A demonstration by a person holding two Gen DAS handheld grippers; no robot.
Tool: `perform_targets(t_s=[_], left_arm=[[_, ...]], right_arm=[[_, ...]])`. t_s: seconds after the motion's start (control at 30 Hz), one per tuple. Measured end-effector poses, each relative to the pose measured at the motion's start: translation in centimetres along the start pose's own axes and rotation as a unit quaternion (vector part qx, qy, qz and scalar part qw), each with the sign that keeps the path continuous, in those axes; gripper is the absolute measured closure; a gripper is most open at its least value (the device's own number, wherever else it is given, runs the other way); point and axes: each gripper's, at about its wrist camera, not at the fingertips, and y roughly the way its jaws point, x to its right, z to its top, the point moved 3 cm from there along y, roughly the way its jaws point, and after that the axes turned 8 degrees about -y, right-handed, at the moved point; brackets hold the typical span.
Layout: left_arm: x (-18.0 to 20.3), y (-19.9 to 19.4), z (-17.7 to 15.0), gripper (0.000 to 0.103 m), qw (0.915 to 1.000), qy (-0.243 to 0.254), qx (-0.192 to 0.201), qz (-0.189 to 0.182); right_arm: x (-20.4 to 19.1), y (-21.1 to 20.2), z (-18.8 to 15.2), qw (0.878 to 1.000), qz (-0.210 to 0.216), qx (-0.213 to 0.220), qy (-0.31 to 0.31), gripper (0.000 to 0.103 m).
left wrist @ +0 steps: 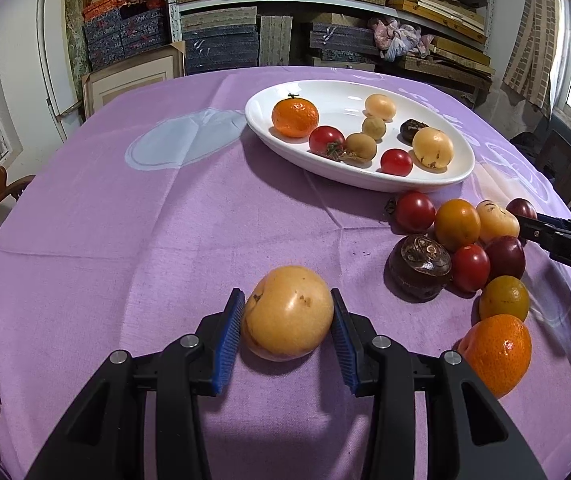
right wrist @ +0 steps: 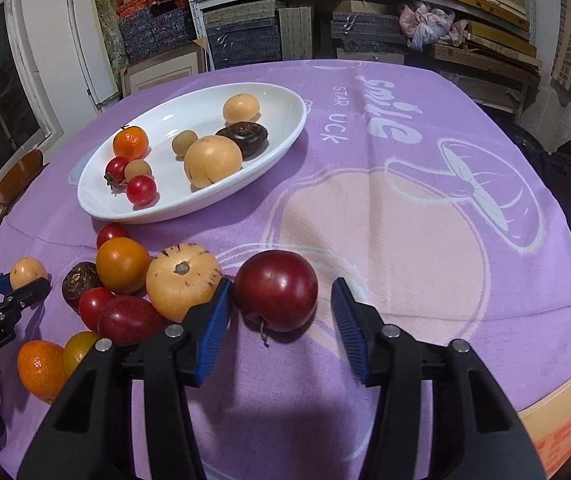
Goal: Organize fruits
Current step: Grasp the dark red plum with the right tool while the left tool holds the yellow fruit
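Fingers of the left gripper (left wrist: 287, 334) pinch a yellow fruit (left wrist: 288, 313) on both sides, low over the purple cloth (left wrist: 157, 216). The right gripper (right wrist: 281, 320) has one pad on a red plum (right wrist: 275, 290); the other pad stands clear. Both fruits look smooth, round and squashy (hold them at the middle, gently). The plate (right wrist: 285, 96) waits beyond. Each fruit's underside is hidden.

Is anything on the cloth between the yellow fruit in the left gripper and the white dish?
Nothing visible. The yellow fruit sits between the left gripper's pads, and only bare purple cloth lies between it and the white dish. The loose fruit pile lies off to the right of that line.
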Motion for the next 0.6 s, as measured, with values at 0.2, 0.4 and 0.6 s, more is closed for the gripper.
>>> perform_targets(t_s=[0.2, 0.4, 0.6], left_arm=[[-0.2, 0.1, 0.0, 0.060, 1.0000, -0.003, -0.003, -0.003], [-0.6, 0.1, 0.2, 0.061, 0.9996, -0.018, -0.005, -0.020], [-0.5, -0.1, 0.1, 0.061, 0.9996, -0.014, -0.002, -0.025]], right_arm=[[-0.4, 0.0, 0.1, 1.000, 0.004, -0.001, -0.009, 0.063], [0.0, -1.4, -0.4, 1.000, -0.001, 0.021, 0.001, 0.063], [0.1, -1.6, -0.6, 1.000, 0.000, 0.022, 0.006, 0.063]])
